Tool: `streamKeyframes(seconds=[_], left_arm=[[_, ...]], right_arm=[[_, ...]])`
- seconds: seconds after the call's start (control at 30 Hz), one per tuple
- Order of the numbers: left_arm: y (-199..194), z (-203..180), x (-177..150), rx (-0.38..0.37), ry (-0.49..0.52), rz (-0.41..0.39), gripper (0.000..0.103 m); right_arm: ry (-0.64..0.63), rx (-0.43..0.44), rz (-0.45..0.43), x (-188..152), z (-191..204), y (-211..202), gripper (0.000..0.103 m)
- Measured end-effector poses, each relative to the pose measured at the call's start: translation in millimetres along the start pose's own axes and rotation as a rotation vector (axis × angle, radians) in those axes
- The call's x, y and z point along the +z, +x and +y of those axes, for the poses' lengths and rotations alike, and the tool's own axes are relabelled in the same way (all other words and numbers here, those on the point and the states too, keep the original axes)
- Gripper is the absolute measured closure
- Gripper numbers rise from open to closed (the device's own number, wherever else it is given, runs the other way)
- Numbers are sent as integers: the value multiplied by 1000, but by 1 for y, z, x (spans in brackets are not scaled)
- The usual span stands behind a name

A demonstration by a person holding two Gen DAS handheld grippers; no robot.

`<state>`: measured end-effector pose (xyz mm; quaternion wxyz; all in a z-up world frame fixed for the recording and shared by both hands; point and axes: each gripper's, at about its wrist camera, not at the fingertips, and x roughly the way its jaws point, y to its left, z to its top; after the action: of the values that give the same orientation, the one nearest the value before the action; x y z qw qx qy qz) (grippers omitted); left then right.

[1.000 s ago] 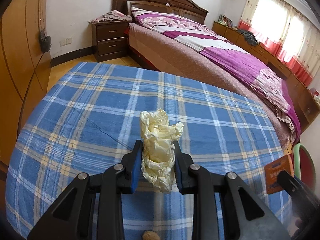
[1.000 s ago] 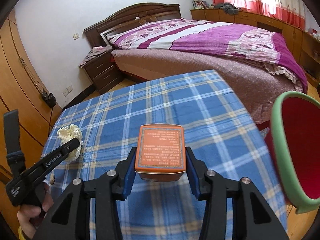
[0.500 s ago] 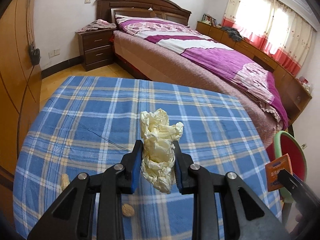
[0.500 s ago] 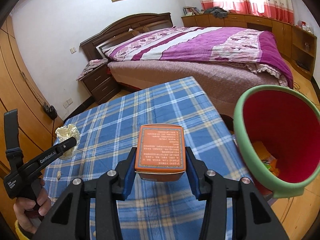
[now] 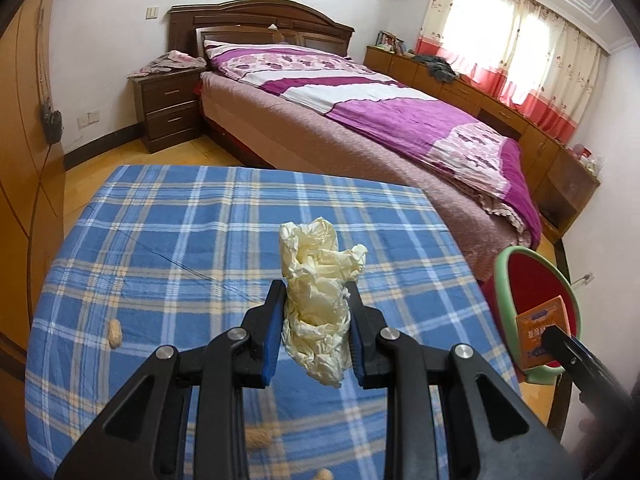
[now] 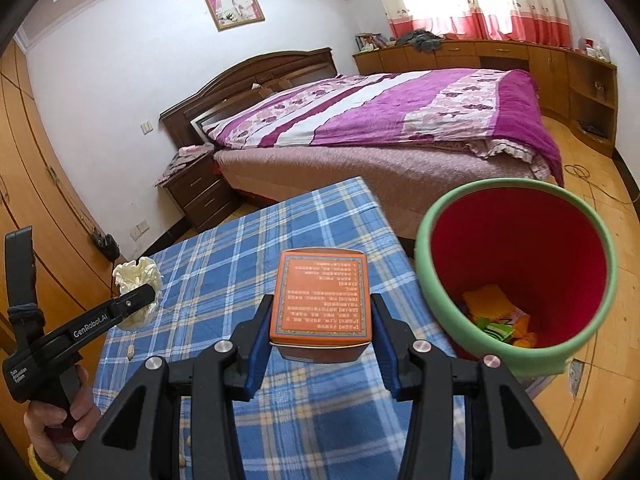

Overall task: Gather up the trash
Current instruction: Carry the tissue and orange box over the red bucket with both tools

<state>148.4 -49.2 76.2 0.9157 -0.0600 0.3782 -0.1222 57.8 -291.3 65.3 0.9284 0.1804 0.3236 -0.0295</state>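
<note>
While crumpled paper (image 5: 320, 304) fills left jaws, right grips box (image 6: 322, 300).

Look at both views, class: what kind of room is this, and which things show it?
Most likely a home bedroom: a made bed with a wooden headboard, a nightstand beside it, and curtains over the window.
</note>
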Motion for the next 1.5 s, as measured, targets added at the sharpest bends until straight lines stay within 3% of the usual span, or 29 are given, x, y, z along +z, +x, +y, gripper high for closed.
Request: streamKeyframes(seconds=[0.83, 1.5], left_arm=[[-22, -75, -22, -111, 83, 31, 74], [3, -164, -36, -214, 243, 61, 74]], right_arm=[[107, -47, -89, -7, -66, -60, 54], [218, -114, -129, -5, -134, -74, 54]])
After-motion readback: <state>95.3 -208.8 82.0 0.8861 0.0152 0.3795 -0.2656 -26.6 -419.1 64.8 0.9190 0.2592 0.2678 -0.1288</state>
